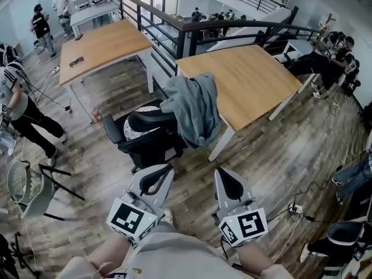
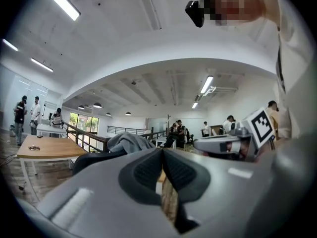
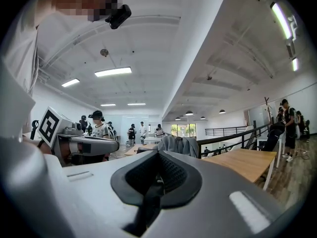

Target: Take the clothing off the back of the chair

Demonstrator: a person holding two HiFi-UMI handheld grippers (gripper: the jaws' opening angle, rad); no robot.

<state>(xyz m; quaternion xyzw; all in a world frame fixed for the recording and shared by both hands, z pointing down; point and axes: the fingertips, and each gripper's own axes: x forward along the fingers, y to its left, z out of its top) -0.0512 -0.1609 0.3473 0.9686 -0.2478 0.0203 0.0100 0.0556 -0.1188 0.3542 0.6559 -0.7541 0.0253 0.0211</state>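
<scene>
Grey fabric: one piece of clothing (image 1: 195, 109), draped over the back of a black office chair (image 1: 142, 137). The upper part is bunched over the top of the backrest; the rest hangs down the side that faces a wooden table (image 1: 256, 77). Whether the cloth touches the table edge cannot be told. The chair stands on a plank floor (image 1: 279, 150), just beside the table corner, its patterned seat turned toward the left of the head view.

Left gripper (image 1: 166, 170): held low in front of the person, pointed toward the chair, well short of it. Its jaws are seen pressed together in the left gripper view, with nothing caught between the pads. The clothing (image 2: 130, 142) is seen beyond its tips, across open floor.

Right gripper (image 1: 223, 172): held alongside the left one, likewise pointed forward. Its jaws are closed on nothing in the right gripper view, and the clothing (image 3: 179, 145) is seen ahead, beside the table (image 3: 245, 163).

Task status: not begun, as far as can be judged. The clothing is untouched and fully on the chair back. The approach is judged to be the step in hand. Still to be done: the gap closed, at least one pair of jaws parted and shut on the fabric, and the garment lifted clear of the backrest.
</scene>
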